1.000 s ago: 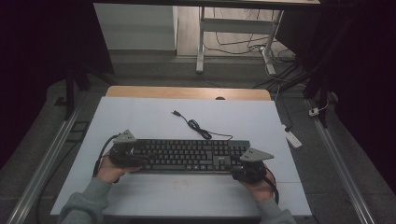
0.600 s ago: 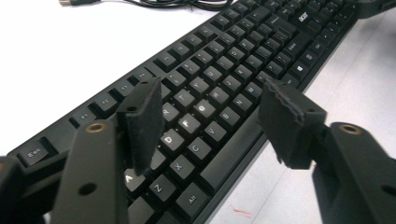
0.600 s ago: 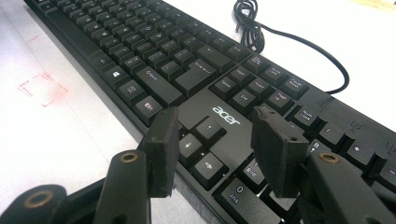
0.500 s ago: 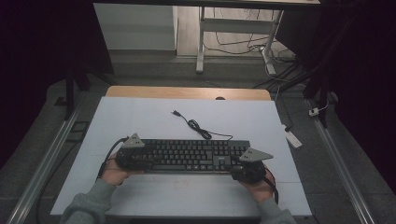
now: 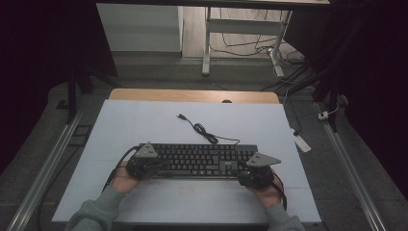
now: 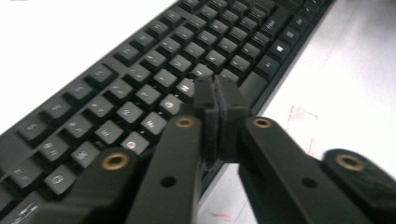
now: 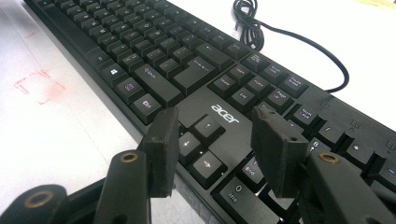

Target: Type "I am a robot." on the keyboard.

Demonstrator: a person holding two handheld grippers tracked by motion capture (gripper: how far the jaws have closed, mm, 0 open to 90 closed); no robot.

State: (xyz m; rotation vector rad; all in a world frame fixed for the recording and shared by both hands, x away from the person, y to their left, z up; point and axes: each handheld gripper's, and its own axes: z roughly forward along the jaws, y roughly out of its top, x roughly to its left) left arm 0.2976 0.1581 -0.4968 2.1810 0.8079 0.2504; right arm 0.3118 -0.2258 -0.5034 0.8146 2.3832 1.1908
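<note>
Both grippers sit at the near edge of a black keyboard (image 5: 197,160) lying across the middle of the white table (image 5: 144,125). Left gripper (image 6: 215,100): its jaws have just been closing and now stand pressed pad to pad, with nothing between them, the tips over the bottom row of keys at the keyboard's left end. Right gripper (image 7: 215,140): its jaws stand apart, hovering over the arrow keys beside the printed "acer" logo; whether a pad touches a key is hard to judge from this angle.

In the high view each hand is partly covered by its gripper, and the grey sleeves are cut off at the bottom edge. The left gripper (image 5: 143,166) and right gripper (image 5: 255,174) each carry a grey three-cornered plate.

The keycaps are matte, low and square with pale legends. A thin black cable (image 5: 202,130) leaves the keyboard's far edge, bunches in a loose coil and ends in a plug. Faint red marks show on the tabletop near the keyboard. A white power strip (image 5: 301,142) lies on the floor beyond the table's right side.
</note>
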